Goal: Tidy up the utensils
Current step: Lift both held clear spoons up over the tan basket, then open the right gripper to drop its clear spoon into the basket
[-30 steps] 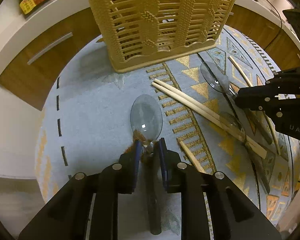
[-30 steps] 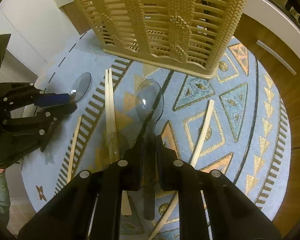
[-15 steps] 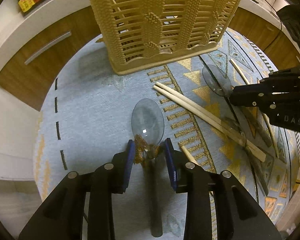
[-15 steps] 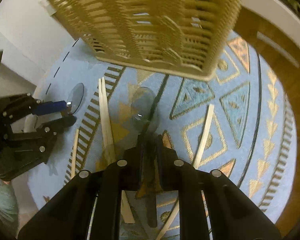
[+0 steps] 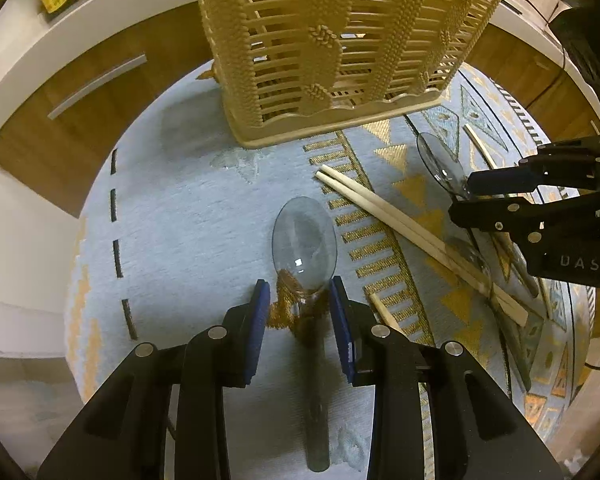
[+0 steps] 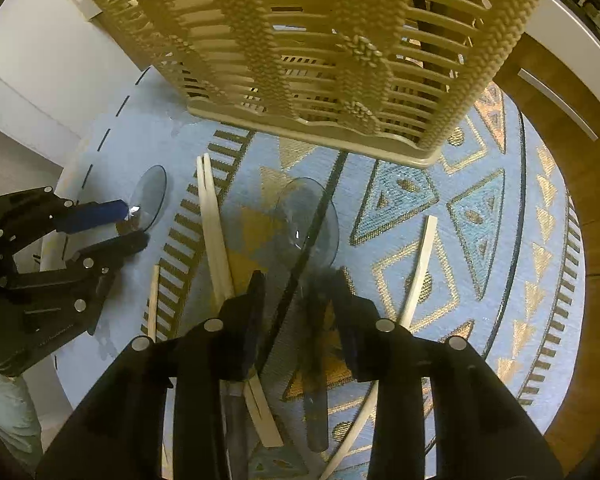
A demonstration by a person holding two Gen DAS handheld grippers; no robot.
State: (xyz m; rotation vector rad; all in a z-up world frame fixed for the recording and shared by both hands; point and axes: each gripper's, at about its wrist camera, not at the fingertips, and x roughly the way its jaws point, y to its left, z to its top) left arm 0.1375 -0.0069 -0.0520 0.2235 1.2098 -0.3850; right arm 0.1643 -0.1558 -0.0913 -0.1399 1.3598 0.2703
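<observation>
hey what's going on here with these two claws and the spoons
A person is sorting utensils on a patterned mat beside a slatted basket. Each claw points down over a clear spoon lying flat. The left claw straddles the neck of one spoon, open, pads not touching. The right claw has just been opening around the other spoon, which lies between its fingers. Chopsticks lie loose on the mat. Neither spoon is lifted.

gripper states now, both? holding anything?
Left gripper: open, astride the left spoon, not gripping it.
Right gripper: jaws just opened, astride the right spoon, nothing held.
</observation>
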